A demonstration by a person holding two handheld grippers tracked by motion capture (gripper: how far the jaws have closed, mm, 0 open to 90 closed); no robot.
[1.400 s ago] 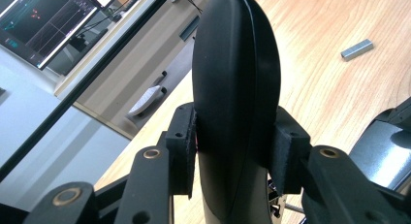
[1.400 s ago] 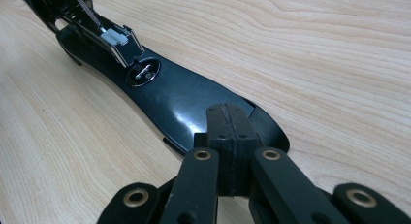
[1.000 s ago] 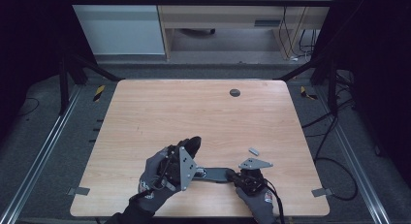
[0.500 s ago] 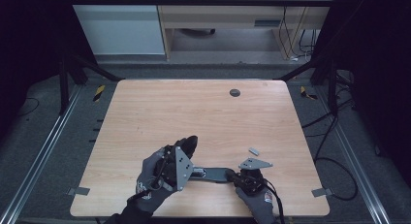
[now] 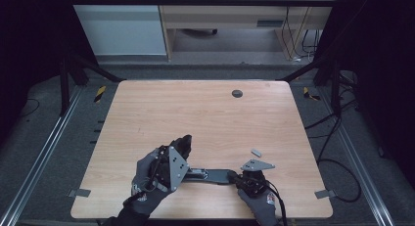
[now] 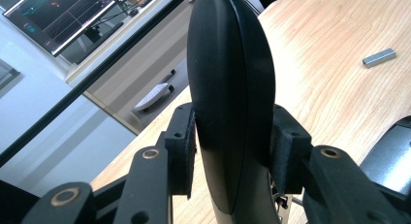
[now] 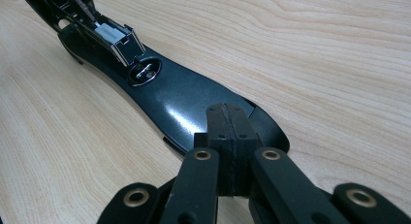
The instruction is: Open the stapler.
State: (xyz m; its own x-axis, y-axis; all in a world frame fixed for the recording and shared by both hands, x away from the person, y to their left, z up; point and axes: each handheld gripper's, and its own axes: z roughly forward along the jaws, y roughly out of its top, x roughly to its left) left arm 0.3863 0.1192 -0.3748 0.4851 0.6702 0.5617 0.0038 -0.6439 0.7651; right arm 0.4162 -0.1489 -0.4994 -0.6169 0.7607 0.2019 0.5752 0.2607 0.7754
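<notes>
— Near the table's [image 5: 147, 113] front edge, my left gripper [image 6: 232, 146] clamps the stapler's lid [image 6: 228, 88], tipped up.
— And the right gripper [image 7: 228, 117]?
— Jaws fully closed, pressing down on the base [image 7: 179, 103] flat on the wood.

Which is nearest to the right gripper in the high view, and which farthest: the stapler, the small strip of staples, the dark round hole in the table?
1. Stapler: touching the right gripper, on its left.
2. Strip of staples: just beyond it, slightly right.
3. Round hole: near the table's far edge.
</notes>
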